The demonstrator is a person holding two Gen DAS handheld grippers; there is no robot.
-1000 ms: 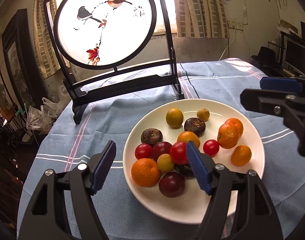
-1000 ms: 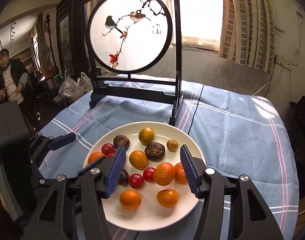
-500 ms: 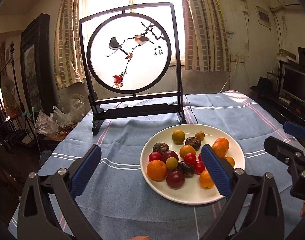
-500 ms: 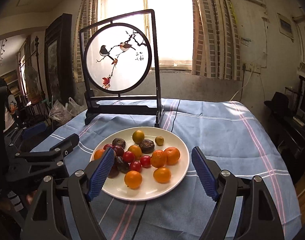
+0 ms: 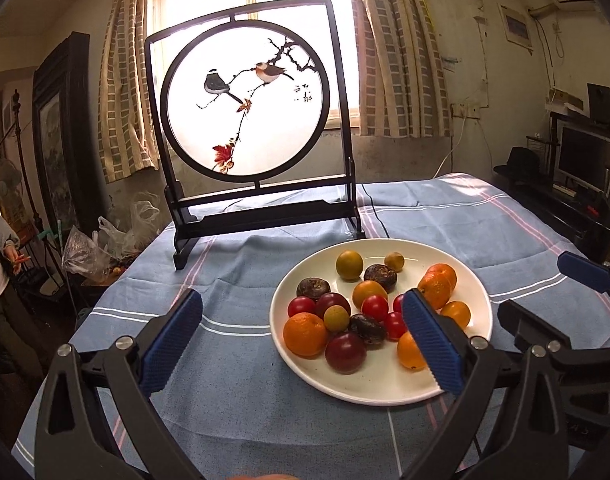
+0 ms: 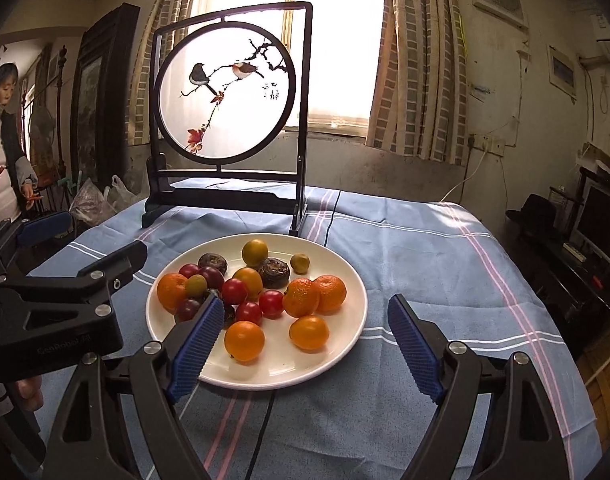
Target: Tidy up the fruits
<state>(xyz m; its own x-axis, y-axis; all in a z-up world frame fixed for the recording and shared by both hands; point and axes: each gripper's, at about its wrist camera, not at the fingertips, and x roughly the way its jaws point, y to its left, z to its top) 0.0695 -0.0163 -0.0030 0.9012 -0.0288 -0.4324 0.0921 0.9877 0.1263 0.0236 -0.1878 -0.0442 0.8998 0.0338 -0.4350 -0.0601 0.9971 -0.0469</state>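
Blue striped cloth covers the table, and your landmark is the white plate, just in front of the bird-painted screen.

All the fruit lies on that plate, mixed: mandarins on its right side and one at its left edge, two smooth oranges at its near rim, cherry tomatoes in the middle, dark plums on the near left, wrinkled dark fruits and small yellow-green ones toward the screen. Several touch one another.

Expect each piece to be light, round and ready to roll. The tomatoes and plums likely bruise or split under pressure, so you should close gently across the widest part; the mandarins give a little and their pebbled skin should grip better.

Your left gripper and right gripper both hover at the plate's near side, fingers spread wide, carrying nothing.

No second dish shows, so whether the mix awaits sorting or is the finished gathering is unclear.
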